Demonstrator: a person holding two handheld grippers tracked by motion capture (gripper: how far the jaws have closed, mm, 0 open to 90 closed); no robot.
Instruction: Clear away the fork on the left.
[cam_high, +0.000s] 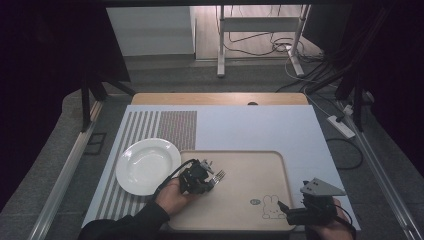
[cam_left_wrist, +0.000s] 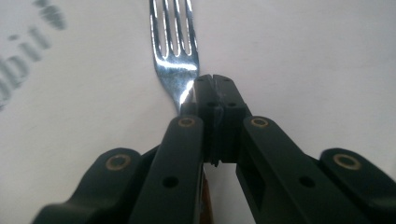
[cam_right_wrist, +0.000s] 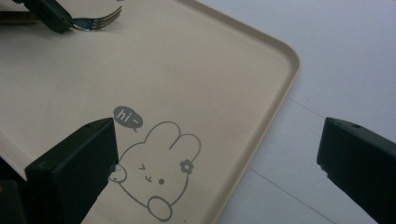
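Left hand (cam_high: 172, 196) comes in from the bottom edge in a dark sleeve, forearm angled up and to the right, wrist bent so the left gripper (cam_high: 207, 180) points across the tray and slightly down. Its jaws are pressed fully together on the neck of the shiny metal fork (cam_left_wrist: 173, 56), just below the tines; the fork lies on the left half of the beige square plastic tray (cam_high: 280, 165), tines pointing toward the tray's middle. A brownish handle end shows under the jaws in the left gripper view.

Right hand (cam_high: 332, 227) sits at the tray's near right corner, low in the high view, holding the right gripper (cam_high: 281, 206) roughly level and aimed left over the printed rabbit. Its jaws stand wide apart with nothing between them.

Counts: forks, one, with four tines. Trays, one. Round white ceramic plate (cam_high: 148, 165), one, on the desk just left of the tray. Grippers, two.

Writing: a small dark speech bubble (cam_right_wrist: 127, 116) on the tray reads "hi~", above the outline drawing of a winking rabbit (cam_right_wrist: 156, 170) with a flower by its ear.
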